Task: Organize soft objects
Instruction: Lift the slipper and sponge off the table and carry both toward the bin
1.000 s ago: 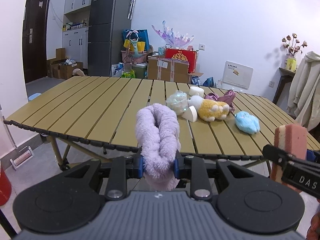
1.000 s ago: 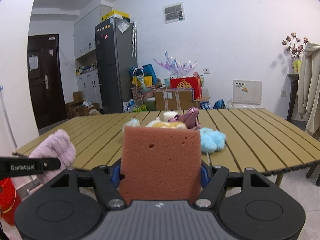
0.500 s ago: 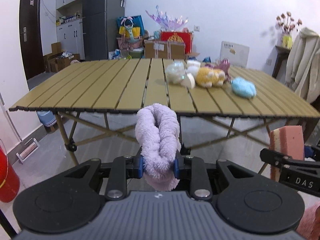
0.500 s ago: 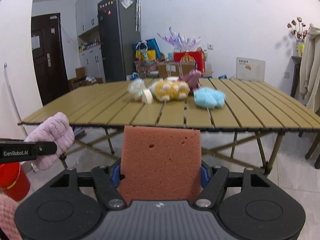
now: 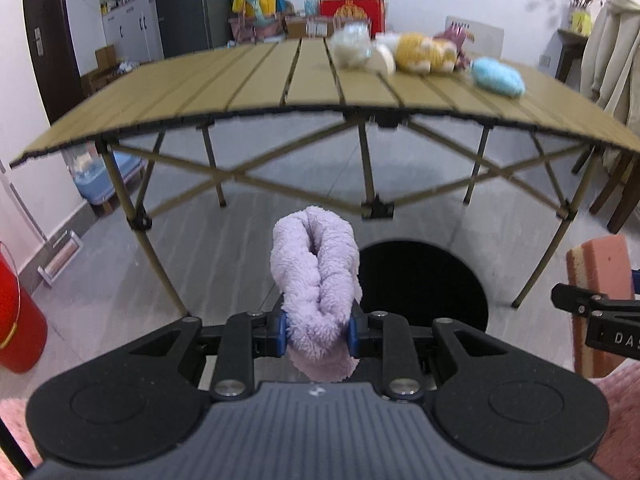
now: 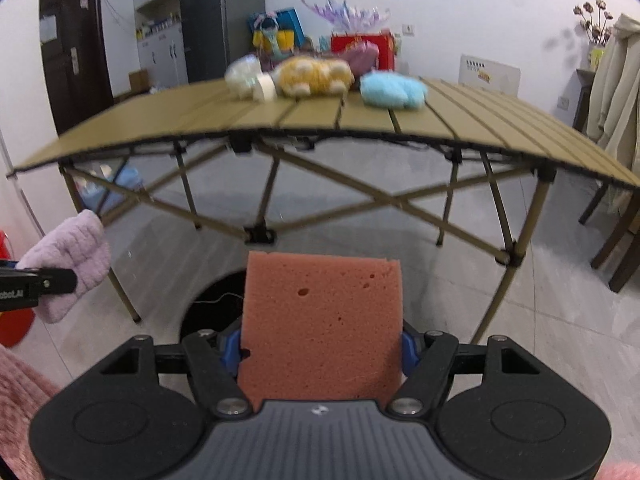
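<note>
soft lilac plush roll (image 5: 316, 284) sits pinched between the blue pads of the left gripper (image 5: 317, 330), jaws closed tight on it, its folded end sticking up. orange sponge (image 6: 322, 320) stands upright in the right gripper (image 6: 322, 354), whose pads press on its two sides. both tools hang below the level of the tabletop, over the grey floor, in front of the table's near edge. a round black opening (image 5: 424, 284) lies on the floor just beyond the plush roll. on the slatted table (image 5: 248, 88), toward its far right part, rest a pale fluffy toy (image 5: 350, 46), a yellow plush (image 5: 424, 54) and a light blue plush (image 5: 498, 78), blurred. a red bucket (image 5: 16, 320) stands at the left.
</note>
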Motion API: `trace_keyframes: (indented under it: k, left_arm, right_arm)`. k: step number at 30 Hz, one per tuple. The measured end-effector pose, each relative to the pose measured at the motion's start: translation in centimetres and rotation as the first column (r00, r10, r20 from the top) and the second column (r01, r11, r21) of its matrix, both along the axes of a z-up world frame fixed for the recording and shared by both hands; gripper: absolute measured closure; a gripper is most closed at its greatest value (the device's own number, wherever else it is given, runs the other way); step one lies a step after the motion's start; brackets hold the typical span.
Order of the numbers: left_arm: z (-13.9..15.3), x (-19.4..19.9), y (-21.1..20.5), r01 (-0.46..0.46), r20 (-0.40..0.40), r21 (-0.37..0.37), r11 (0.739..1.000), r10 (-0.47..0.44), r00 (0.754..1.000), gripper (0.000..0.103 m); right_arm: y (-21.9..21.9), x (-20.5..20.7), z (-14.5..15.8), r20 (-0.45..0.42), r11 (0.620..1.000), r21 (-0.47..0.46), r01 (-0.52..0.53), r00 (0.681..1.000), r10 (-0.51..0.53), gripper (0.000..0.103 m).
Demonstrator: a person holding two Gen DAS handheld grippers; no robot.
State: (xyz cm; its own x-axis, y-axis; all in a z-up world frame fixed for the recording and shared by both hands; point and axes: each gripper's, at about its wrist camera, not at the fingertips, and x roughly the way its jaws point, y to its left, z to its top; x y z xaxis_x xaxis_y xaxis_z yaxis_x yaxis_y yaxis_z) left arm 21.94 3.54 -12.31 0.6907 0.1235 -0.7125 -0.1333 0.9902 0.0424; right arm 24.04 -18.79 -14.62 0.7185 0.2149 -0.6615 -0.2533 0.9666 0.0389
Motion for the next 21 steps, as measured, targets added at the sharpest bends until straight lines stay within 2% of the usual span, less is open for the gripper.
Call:
trace_keyframes:
  k: [12, 21]
  left_arm:
    - [-6.0, 1.4, 1.1, -0.010, -0.150, -0.030, 0.999, 0.006, 0.989, 0.076]
    - [-8.7, 2.6, 2.2, -0.035, -0.241, -0.066, 0.997, 0.018, 0.970, 0.076]
  right_arm:
    - [-0.5, 1.5, -5.0, -0.142, 0.998, -0.053, 0.038, 0.989, -0.045, 0.034]
    - [-0.5, 3.1, -7.0, -0.186, 0.994, -0.091, 0.057, 0.980, -0.073, 0.034]
